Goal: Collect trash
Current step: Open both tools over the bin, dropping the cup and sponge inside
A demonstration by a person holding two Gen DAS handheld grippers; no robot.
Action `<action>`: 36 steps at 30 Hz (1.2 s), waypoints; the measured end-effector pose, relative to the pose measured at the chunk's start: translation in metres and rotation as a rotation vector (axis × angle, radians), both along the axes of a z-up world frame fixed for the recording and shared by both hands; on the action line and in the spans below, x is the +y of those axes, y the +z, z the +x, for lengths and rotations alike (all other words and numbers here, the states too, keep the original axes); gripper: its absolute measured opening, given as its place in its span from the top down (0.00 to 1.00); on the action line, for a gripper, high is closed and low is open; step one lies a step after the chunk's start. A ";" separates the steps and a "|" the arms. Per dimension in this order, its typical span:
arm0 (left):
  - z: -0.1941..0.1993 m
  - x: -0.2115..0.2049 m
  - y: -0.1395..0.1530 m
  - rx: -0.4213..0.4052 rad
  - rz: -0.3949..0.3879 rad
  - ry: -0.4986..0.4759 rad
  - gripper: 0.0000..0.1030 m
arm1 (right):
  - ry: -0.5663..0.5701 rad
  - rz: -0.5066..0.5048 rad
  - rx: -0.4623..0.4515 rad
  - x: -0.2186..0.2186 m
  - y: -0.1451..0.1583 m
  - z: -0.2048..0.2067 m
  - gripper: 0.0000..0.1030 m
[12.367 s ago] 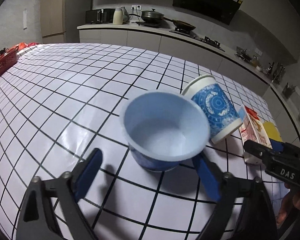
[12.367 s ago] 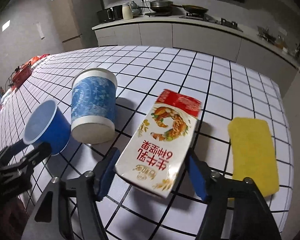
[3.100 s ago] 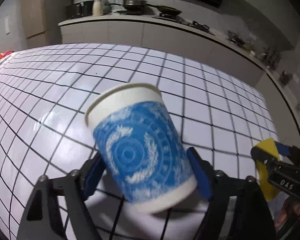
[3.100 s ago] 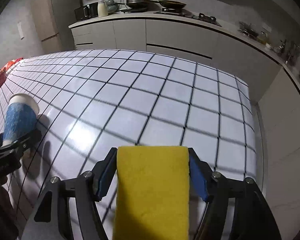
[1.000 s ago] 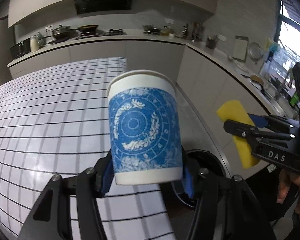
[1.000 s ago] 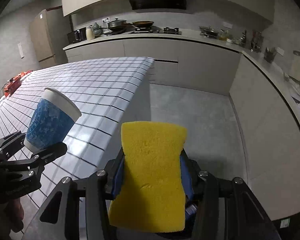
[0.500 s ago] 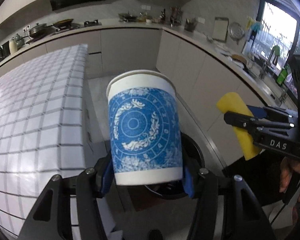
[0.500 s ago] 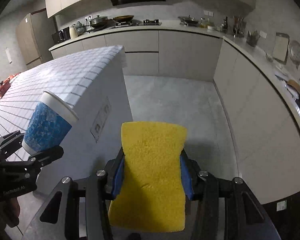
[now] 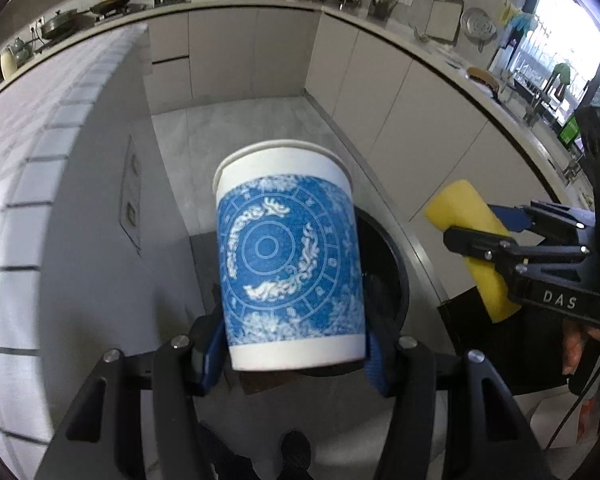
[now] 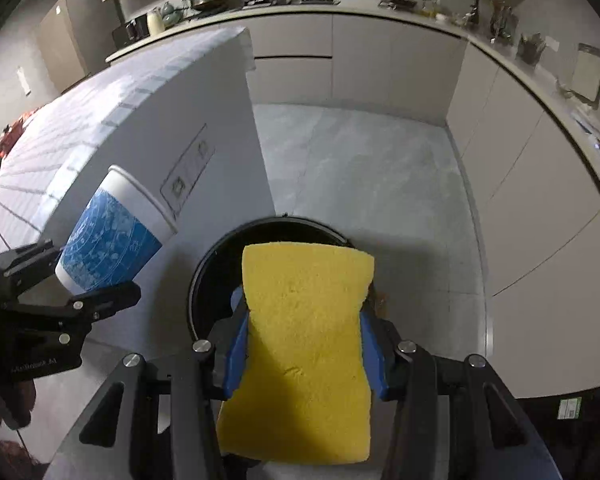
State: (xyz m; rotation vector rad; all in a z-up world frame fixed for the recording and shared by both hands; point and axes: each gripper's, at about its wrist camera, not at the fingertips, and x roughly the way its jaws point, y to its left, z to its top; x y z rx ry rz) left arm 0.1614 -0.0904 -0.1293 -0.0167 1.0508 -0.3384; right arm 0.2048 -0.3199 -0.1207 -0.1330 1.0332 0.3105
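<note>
My left gripper (image 9: 294, 354) is shut on a blue-and-white paper cup (image 9: 288, 256) and holds it upright in the air above a round black trash bin (image 9: 388, 272) on the floor. My right gripper (image 10: 304, 350) is shut on a yellow sponge (image 10: 304, 344) and holds it over the same bin (image 10: 216, 268). The cup also shows in the right wrist view (image 10: 108, 240) at the left. The sponge also shows in the left wrist view (image 9: 472, 240) at the right. The bin's inside is mostly hidden behind the cup and sponge.
The white end wall of the checkered island (image 10: 204, 152) stands just left of the bin. Beige kitchen cabinets (image 10: 520, 184) run along the back and right. A grey floor (image 10: 360, 168) lies between them. My shoes (image 9: 296, 448) show at the bottom.
Both grippers have swung further away from the checkered island and lower toward the floor. The black bin now sits directly behind the cup and the sponge. Both grips are unchanged.
</note>
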 end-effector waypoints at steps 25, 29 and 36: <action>0.013 -0.012 -0.079 0.095 0.090 0.149 0.00 | 0.022 -0.164 0.017 -0.036 -0.104 0.039 0.00; 0.004 -0.014 -0.072 0.102 0.089 0.140 0.00 | -0.046 -0.122 0.037 -0.040 -0.103 0.025 0.00; -0.009 -0.021 -0.040 0.064 0.085 0.136 0.00 | -0.159 -0.110 0.036 -0.043 -0.078 0.002 0.00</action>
